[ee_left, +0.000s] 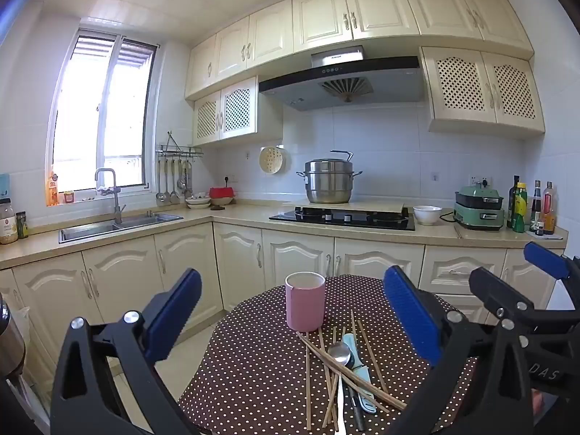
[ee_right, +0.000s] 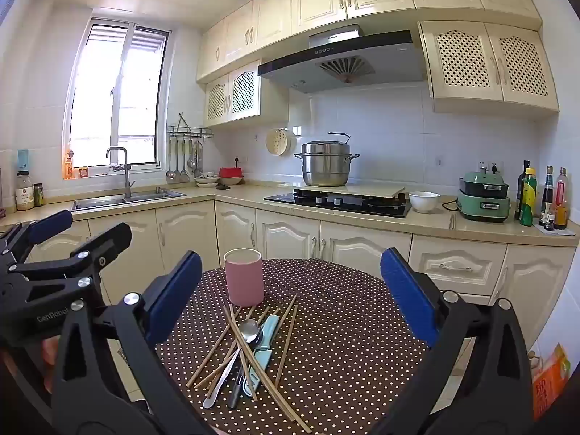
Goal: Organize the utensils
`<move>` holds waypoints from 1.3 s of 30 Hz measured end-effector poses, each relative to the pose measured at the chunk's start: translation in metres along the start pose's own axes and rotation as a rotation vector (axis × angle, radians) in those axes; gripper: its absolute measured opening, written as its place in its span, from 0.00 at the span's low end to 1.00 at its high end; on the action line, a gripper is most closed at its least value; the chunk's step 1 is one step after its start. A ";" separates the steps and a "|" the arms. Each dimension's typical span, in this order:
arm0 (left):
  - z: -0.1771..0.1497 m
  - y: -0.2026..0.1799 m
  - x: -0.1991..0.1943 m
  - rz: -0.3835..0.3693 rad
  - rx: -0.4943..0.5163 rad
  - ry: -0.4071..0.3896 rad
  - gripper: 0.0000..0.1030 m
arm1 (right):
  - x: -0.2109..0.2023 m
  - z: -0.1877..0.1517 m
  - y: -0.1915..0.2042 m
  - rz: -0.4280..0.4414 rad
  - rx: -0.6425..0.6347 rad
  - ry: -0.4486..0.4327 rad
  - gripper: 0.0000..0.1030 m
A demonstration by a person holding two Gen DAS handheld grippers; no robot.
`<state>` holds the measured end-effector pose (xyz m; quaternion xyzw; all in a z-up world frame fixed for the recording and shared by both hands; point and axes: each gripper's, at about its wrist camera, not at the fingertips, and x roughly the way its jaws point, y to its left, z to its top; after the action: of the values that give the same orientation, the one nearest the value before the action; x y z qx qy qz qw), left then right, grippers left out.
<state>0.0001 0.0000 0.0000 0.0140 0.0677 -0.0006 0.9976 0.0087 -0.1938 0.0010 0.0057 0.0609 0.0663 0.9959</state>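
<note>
A pink cup [ee_left: 305, 301] [ee_right: 243, 277] stands upright on a round table with a brown polka-dot cloth [ee_left: 253, 369] [ee_right: 344, 326]. In front of it lies a loose pile of utensils: several wooden chopsticks [ee_left: 308, 380] [ee_right: 286, 344], a metal spoon [ee_left: 339, 355] [ee_right: 249, 328] and a light blue utensil [ee_left: 357, 362] [ee_right: 267, 340]. My left gripper [ee_left: 290, 320] is open and empty above the pile. My right gripper [ee_right: 290, 301] is open and empty above it too. The right gripper also shows in the left wrist view [ee_left: 514, 282], and the left gripper in the right wrist view [ee_right: 83, 235].
Behind the table runs an L-shaped kitchen counter [ee_left: 235, 217] with a sink [ee_left: 108, 226], a hob with a steel pot [ee_left: 328, 181], a white bowl [ee_left: 427, 214], a green cooker [ee_left: 478, 208] and bottles [ee_left: 533, 206]. An orange box [ee_right: 551, 380] sits low right.
</note>
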 end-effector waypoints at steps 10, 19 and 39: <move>-0.001 0.001 0.000 0.001 -0.001 0.003 0.96 | 0.002 0.002 -0.003 0.003 0.009 0.010 0.94; 0.001 -0.002 0.002 0.000 -0.001 0.005 0.96 | -0.001 -0.002 -0.002 0.002 0.005 0.014 0.94; -0.015 -0.007 0.003 0.002 0.002 0.007 0.96 | 0.001 -0.006 -0.003 0.002 0.009 0.026 0.94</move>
<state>0.0014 -0.0063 -0.0156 0.0150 0.0714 0.0005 0.9973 0.0093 -0.1970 -0.0048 0.0096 0.0741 0.0673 0.9949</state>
